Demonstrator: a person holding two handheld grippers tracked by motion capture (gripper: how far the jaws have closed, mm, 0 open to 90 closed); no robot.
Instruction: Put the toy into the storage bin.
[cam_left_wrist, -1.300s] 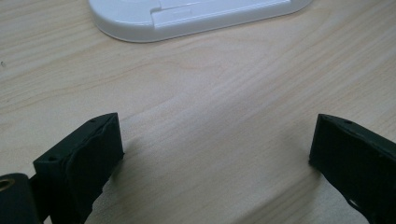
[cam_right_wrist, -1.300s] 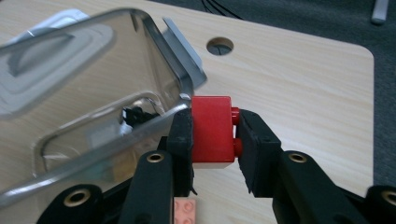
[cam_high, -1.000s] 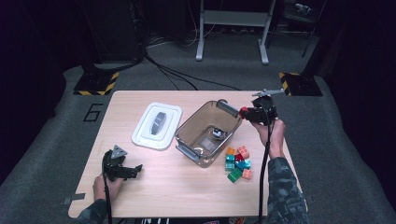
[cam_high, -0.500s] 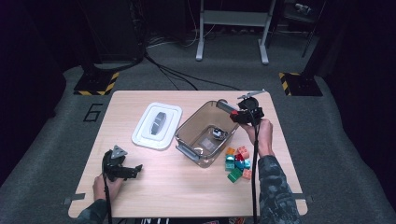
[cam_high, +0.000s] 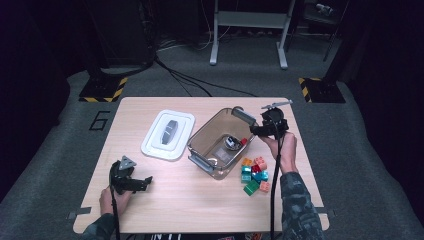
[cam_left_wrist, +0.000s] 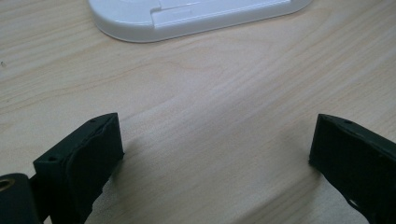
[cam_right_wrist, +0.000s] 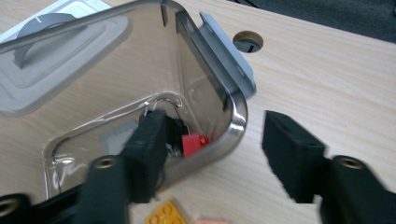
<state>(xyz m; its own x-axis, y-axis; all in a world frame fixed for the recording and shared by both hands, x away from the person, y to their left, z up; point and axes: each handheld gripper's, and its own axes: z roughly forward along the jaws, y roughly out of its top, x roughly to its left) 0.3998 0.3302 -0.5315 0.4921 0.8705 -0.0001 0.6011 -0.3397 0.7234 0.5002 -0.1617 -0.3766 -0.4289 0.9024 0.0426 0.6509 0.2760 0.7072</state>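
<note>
Table (cam_high: 200, 210) of pale wood bears a clear plastic bin (cam_high: 216, 131); a red toy brick (cam_right_wrist: 194, 143) lies inside, at its three-o'clock end. Right gripper (cam_high: 256, 131), jaws just opened and empty, straddles the rim and risks snagging it. Left gripper (cam_high: 141, 182) rests spread.

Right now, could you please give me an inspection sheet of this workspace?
Surface: wooden table, bare in front.
Job's things: clear bin with a red brick inside; brick pile beside it.
Clutter: white lid lying flat.
Grippers: left gripper open, resting on the table; right gripper at the bin's rim, jaws just opening, nothing between.
Cables: one trails from each gripper; more on the floor.
Surroundings: dark carpet, grey stand.
</note>
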